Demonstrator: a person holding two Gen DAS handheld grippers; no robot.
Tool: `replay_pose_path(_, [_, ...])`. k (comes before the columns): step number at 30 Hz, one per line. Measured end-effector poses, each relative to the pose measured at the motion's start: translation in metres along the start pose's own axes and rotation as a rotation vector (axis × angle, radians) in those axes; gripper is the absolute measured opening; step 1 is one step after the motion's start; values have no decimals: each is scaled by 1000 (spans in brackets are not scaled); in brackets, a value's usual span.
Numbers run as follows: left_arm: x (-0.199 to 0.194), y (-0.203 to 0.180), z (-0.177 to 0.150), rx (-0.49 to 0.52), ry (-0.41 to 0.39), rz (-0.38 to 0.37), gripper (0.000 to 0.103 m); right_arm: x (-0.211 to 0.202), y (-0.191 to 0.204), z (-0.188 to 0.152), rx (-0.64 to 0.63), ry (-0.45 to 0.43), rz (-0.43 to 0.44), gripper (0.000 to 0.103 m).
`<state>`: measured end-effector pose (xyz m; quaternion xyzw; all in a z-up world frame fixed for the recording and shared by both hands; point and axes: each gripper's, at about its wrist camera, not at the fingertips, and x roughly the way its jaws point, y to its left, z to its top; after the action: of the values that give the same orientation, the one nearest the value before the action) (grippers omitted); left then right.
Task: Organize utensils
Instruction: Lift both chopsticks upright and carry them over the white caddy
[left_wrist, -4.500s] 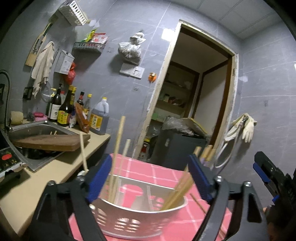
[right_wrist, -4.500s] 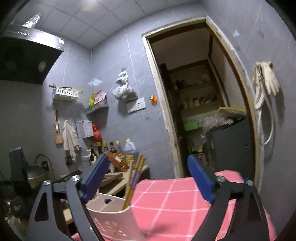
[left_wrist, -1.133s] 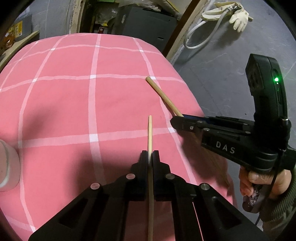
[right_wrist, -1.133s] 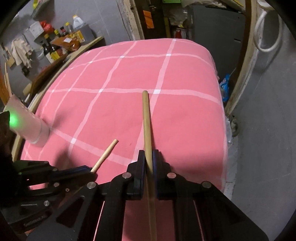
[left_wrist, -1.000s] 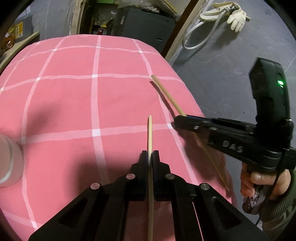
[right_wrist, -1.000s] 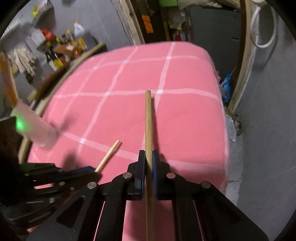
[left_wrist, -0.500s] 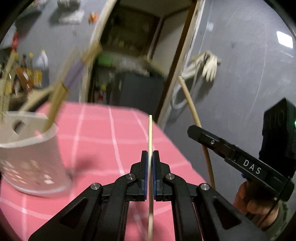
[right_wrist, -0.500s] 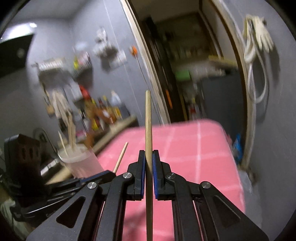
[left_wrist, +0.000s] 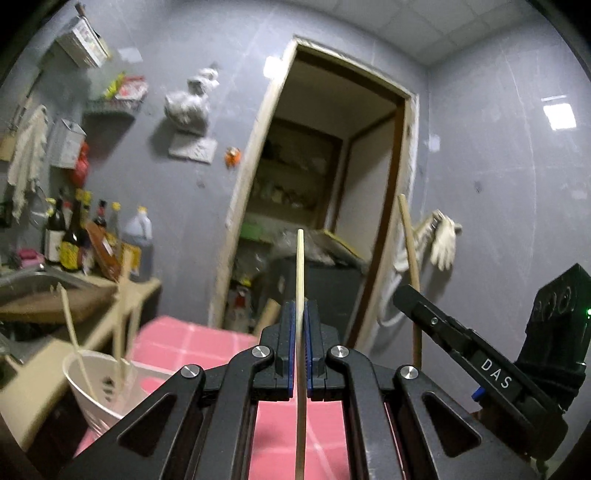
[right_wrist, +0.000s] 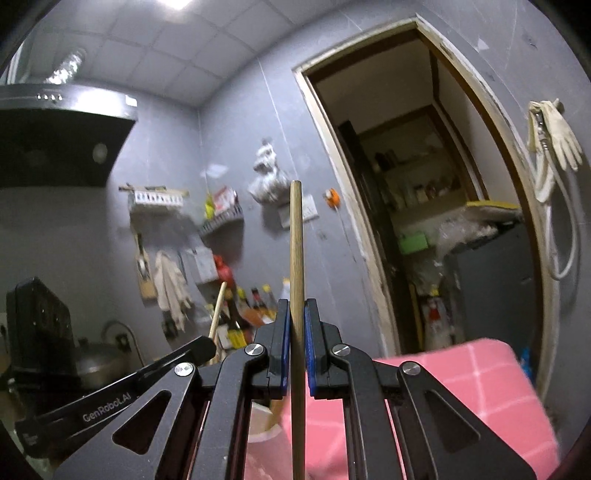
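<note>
The left hand-held gripper (left_wrist: 300, 363) is clamped on a thin pale chopstick (left_wrist: 300, 280), and the right hand-held gripper (right_wrist: 295, 354) is clamped on a thicker brown chopstick (right_wrist: 296, 258); both sticks are off the pink-checked tabletop (left_wrist: 192, 341). This looks like the carry step. The white utensil holder (left_wrist: 98, 391) stands at the left, chopsticks already inside. Next, each stick needs tipping end-down over its rim before release.

Room was dim, lit mainly by a ceiling light (right_wrist: 173, 3) that blew out to white glare in the right wrist view. Its reflection (left_wrist: 559, 115) glared on the grey tiled wall (left_wrist: 498, 166). Motion blur smeared the shelves and bottles (left_wrist: 70, 236) at left. Strong fisheye bending and black vignette sat at all corners. The doorway (left_wrist: 321, 177) interior was dark, murky.
</note>
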<state>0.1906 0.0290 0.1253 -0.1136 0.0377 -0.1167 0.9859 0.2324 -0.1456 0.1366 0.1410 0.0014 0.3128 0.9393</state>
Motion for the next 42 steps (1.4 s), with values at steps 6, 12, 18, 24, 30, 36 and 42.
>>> replay_pose_path(6, [-5,55,23,-23,-81,74,2,28,15,2,30,-96,44,5])
replay_pose_path(12, [-7,104,40,-64,-146,154,2,52,25,-7,41,-140,72,5])
replay_pose_path(18, [-6,142,46,-95,-205,220,2,69,34,-20,24,-186,76,6])
replay_pose_path(24, [0,162,38,-108,-215,250,2,80,38,-35,10,-200,75,6])
replay_pose_path(30, [8,165,22,-113,-194,259,2,84,35,-43,3,-188,65,6])
replay_pose_path(36, [12,162,9,-116,-179,256,2,86,37,-53,-24,-176,47,6])
replay_pose_path(42, [13,160,-6,-117,-161,265,2,89,47,-66,-78,-145,38,6])
